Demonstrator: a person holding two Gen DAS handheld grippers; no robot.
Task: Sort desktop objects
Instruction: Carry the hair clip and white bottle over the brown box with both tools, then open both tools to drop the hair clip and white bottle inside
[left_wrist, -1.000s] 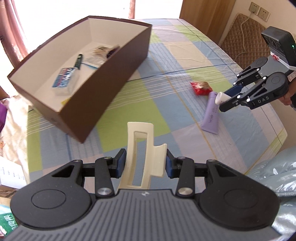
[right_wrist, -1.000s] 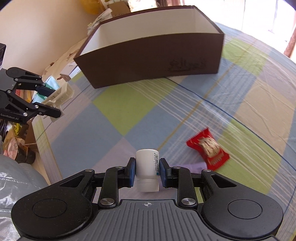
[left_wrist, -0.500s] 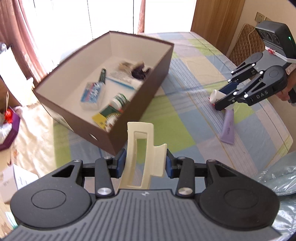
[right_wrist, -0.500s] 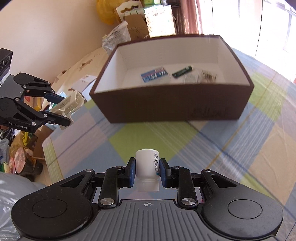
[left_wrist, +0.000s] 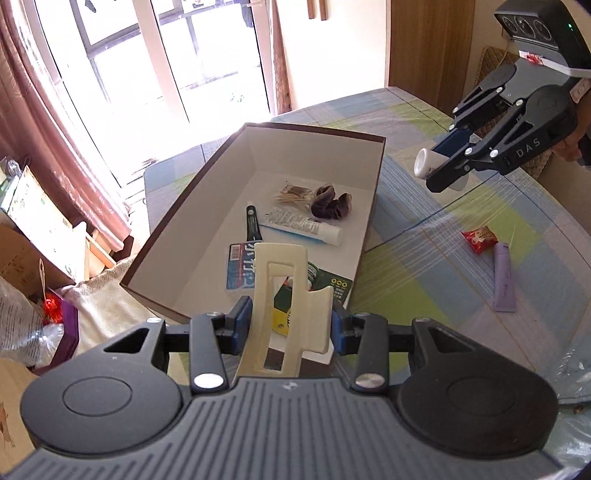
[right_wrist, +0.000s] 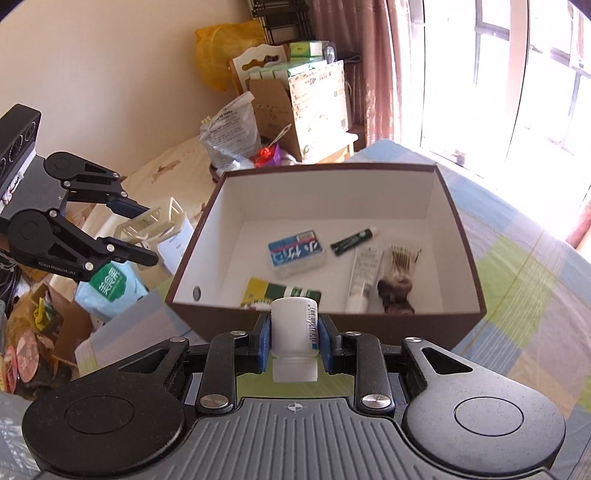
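My left gripper (left_wrist: 291, 328) clamps the cream hair clip (left_wrist: 286, 310) above the brown box (left_wrist: 192, 206) near corner; right gripper (right_wrist: 293, 341) clamps the white bottle (right_wrist: 294, 326) at its near wall, both airborne over the table (left_wrist: 436, 258)

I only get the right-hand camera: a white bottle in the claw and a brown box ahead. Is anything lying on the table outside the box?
Observer: Yes. The left wrist view shows a red snack packet on the checked tablecloth, outside the brown box.
Operator: Just that one?
Observer: No, a purple tube lies flat close beside the packet, also outside the box.
Operator: And what is being held off to one side?
Observer: A cream hair clip with a long open slot down its middle, clamped upright in the left gripper.
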